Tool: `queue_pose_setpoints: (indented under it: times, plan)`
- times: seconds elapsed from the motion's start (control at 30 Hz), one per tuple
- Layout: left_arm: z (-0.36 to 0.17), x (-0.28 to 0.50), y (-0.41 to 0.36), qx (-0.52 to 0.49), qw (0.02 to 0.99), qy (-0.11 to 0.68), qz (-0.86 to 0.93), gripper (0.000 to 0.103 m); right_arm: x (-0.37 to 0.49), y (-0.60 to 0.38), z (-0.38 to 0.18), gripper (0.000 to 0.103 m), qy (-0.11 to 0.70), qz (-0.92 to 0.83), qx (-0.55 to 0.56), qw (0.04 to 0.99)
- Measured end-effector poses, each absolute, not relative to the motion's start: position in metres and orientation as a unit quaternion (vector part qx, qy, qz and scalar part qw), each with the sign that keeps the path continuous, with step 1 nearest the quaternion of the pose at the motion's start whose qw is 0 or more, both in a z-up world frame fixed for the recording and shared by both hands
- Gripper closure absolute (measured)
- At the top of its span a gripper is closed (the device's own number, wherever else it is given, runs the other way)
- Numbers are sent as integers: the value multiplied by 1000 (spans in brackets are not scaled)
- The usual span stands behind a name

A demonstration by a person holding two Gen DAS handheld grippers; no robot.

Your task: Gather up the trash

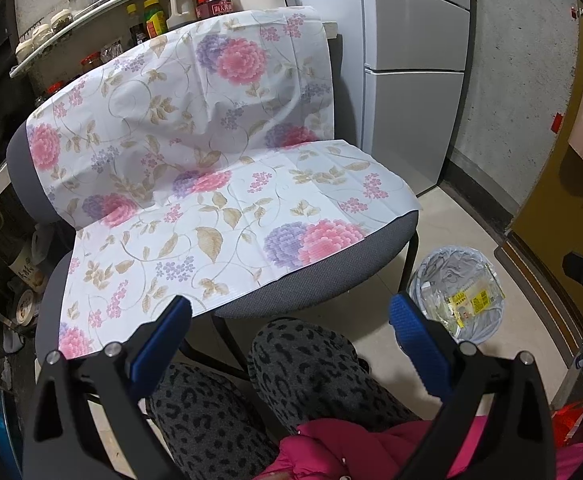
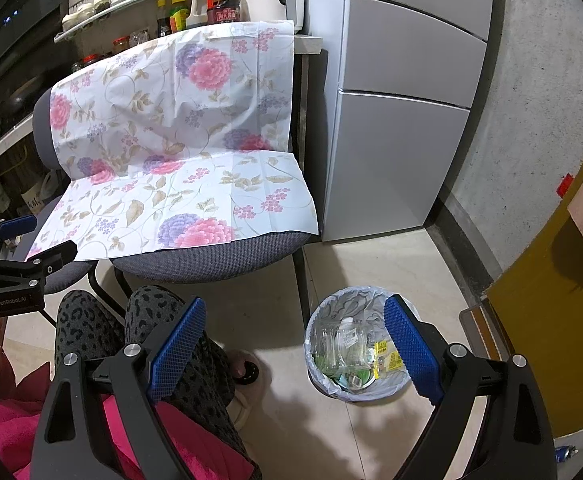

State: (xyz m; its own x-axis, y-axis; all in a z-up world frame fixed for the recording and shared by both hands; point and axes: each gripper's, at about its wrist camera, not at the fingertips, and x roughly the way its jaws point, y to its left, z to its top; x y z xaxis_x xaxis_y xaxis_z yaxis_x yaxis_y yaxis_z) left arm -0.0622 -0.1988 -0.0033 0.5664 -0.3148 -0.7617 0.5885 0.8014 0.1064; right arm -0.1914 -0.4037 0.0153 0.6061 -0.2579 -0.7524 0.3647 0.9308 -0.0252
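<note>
Both the left claw and right claw are gaping wide, holding nothing. Wrappers are already lying in the bin at five o'clock of the chair; its floral cover is showing no litter, so collecting is looking nearly finished

Leopard-print leggings, pink jacket, blue-padded jaws

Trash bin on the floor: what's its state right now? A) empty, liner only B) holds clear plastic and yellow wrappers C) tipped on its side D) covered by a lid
B: the lined trash bin stands upright and open, with clear plastic packaging and yellow wrappers inside it.
</note>
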Motion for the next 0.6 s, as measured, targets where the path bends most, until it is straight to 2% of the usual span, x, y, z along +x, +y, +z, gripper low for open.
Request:
queue_pose_setpoints:
  times: [0.6]
  plan:
    - [-1,-60,-198,173,870,386,-254,7,-191,-403,11,13,409,-177,68,893]
